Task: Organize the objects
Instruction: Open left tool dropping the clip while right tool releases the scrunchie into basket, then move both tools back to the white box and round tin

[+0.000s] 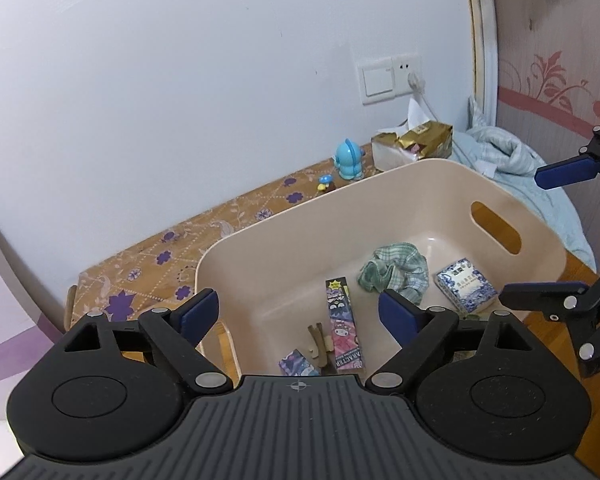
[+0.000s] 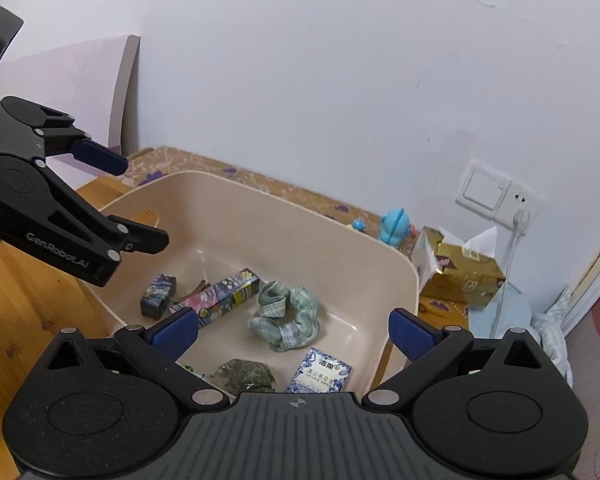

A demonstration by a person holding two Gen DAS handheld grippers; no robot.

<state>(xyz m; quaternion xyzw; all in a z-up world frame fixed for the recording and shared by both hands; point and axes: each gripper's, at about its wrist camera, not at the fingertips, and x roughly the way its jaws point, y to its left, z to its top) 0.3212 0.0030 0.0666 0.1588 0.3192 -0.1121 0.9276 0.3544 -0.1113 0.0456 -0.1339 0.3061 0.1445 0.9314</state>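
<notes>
A beige plastic basket [image 1: 300, 220] [image 2: 240, 196] stands on the table. Inside lie a green plaid scrunchie [image 1: 396, 270] [image 2: 286, 316], a long cartoon-printed box [image 1: 343, 326] [image 2: 224, 296], a blue-and-white patterned box [image 1: 465, 285] [image 2: 320, 372], a small dark printed box [image 1: 298, 364] [image 2: 158, 294], a brown wooden piece [image 1: 318, 344] and a green packet [image 2: 244, 374]. My left gripper [image 1: 300, 312] [image 2: 142, 204] is open and empty above the basket's near left rim. My right gripper [image 2: 294, 334] [image 1: 520, 232] is open and empty above the basket's right side.
A blue toy figure [image 1: 348, 158] [image 2: 396, 226], a tiny mushroom toy [image 1: 326, 182] and a gold tissue pack [image 1: 412, 146] [image 2: 460, 272] stand behind the basket by the wall. A light blue cloth [image 1: 508, 160] lies to the right. A wall socket [image 1: 388, 78] has a cable plugged in.
</notes>
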